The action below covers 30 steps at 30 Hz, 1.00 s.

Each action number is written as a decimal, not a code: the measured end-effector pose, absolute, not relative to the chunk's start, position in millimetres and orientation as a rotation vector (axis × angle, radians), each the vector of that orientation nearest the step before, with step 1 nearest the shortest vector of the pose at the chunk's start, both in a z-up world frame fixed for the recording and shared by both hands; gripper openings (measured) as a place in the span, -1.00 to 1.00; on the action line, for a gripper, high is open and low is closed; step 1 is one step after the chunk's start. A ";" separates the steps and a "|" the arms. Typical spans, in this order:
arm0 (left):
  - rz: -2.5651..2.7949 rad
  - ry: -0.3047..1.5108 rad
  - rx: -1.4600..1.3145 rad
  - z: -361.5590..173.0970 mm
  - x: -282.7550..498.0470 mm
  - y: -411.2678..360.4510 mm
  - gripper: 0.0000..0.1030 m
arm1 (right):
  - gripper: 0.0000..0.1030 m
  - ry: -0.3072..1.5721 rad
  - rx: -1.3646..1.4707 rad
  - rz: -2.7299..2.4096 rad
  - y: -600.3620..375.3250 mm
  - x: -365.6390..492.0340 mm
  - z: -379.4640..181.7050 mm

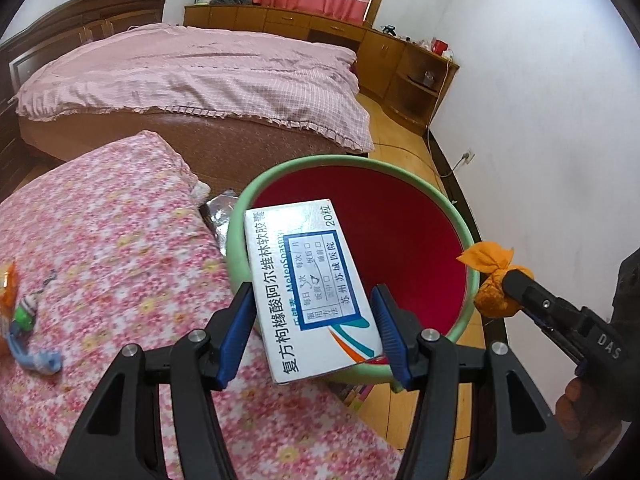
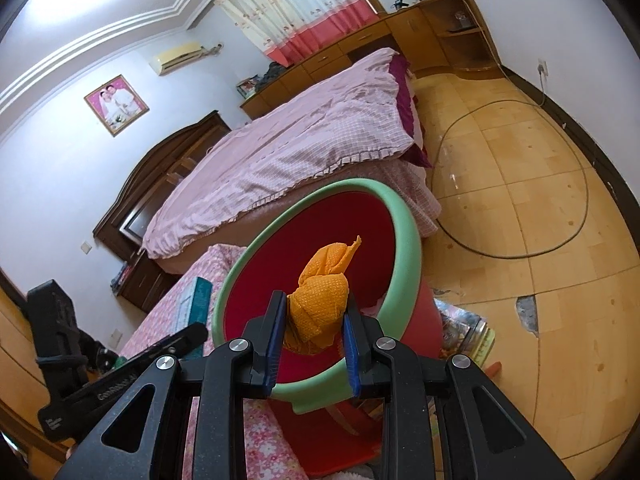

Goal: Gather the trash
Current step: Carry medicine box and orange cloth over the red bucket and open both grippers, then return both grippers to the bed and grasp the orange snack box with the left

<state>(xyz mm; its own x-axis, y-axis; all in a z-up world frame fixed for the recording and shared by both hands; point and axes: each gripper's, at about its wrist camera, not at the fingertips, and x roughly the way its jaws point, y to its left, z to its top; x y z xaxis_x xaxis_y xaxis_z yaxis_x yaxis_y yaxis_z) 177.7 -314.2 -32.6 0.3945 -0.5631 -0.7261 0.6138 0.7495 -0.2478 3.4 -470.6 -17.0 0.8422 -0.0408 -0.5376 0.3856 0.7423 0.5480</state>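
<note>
On the far left of the left wrist view we see small stuff lying on the pink floral cloth point(image 1: 120, 248): an orange wrapper point(image 1: 7, 284) at the edge, a green-and-white bit point(image 1: 26, 312) and a pale blue strip point(image 1: 36, 356) just below it. A crumpled foil piece point(image 1: 218, 216) sits at the cloth's right edge, touching the outside of the bin.

Next over, the left gripper point(image 1: 314, 332) is clenched on a white medicine box point(image 1: 308, 292) w/ a blue-framed label; both blue pads press its long sides. The box is held tilted over the near rim of the bin point(image 1: 472, 240), which has a green rim and red inside. We can't tell whether the box touches the rim.

Further right, the right gripper point(image 2: 314, 340) is closed tight on an orange wad point(image 2: 320, 300), knotted w/ a loose tail sticking up. In the right wrist view the wad hangs over the bin's point(image 2: 408, 216) red opening; in the left wrist view the wad point(image 1: 494, 296) shows at the bin's right rim, approx. level w/ it. A hand point(image 1: 576, 404) grips that tool's handle at the far right.

Behind: a bed w/ a pink checked cover point(image 1: 192, 72), wooden cabinets point(image 1: 304, 24) along the wall, a wood floor point(image 2: 520, 184) w/ a cable point(image 2: 576, 168) looped across it.
</note>
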 end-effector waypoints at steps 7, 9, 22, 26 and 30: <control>-0.748 0.840 0.140 -32.5 169.9 -327.7 0.16 | -0.49 0.530 0.712 -0.246 -473.3 5.9 -20.6; -0.748 0.840 0.143 -33.0 169.6 -328.4 0.17 | -0.49 0.534 0.715 -0.246 -473.8 7.5 -21.8; -0.703 0.873 0.079 -34.7 180.1 -310.8 0.16 | -0.45 0.562 0.686 -0.229 -470.5 26.5 -24.7; -0.689 0.877 0.059 -33.5 179.3 -301.8 0.17 | -0.39 0.577 0.680 -0.226 -470.5 36.6 -25.9; -0.676 0.875 0.046 -31.4 179.2 -293.2 0.17 | -0.33 0.580 0.673 -0.223 -469.6 43.2 -24.3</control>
